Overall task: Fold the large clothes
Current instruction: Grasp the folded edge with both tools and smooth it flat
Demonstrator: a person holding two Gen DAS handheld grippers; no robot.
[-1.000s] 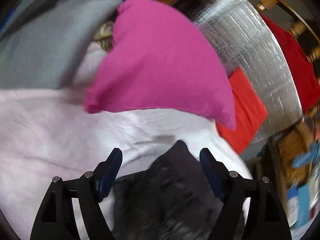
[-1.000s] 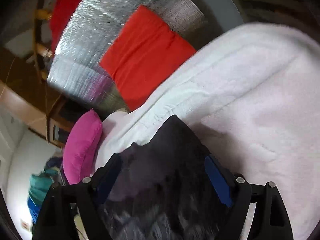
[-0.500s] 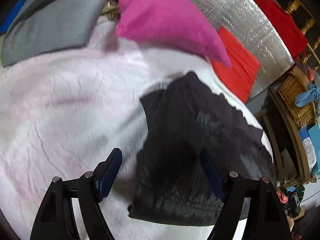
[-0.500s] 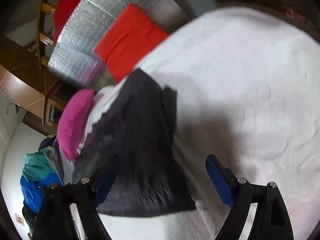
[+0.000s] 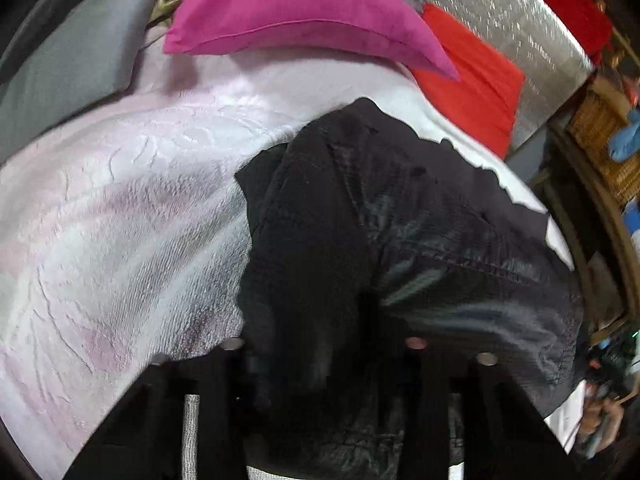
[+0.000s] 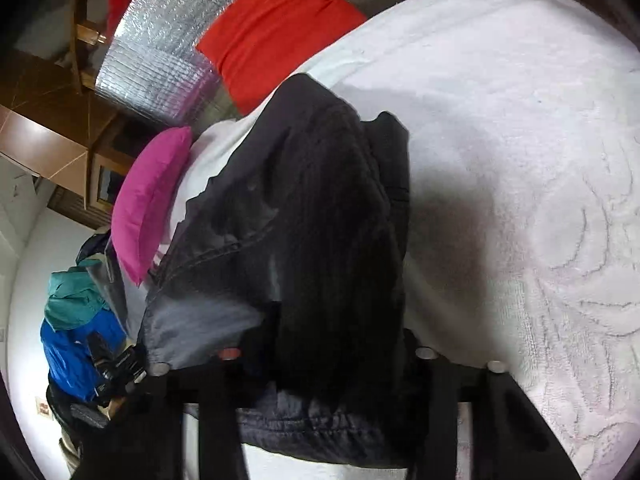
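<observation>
A black garment lies spread on a pale pink fleece blanket, with a folded flap along one side. My left gripper has its jaws closing on the garment's near edge. The cloth is bunched into a dark ridge between them and hides the pads. In the right wrist view the same black garment rests on the blanket. My right gripper is also closing, with a raised fold of the cloth pinched between its jaws.
A magenta pillow and a red cushion lie at the far end against a silver foil mat. A grey cloth lies far left. A blue and teal jacket pile sits off the bed's side, and a wicker basket stands beside it.
Both grippers came down toward the blanket as the garment settled flat. Their jaws went from wide open to narrow, with the garment's near edge now gathered between them.
</observation>
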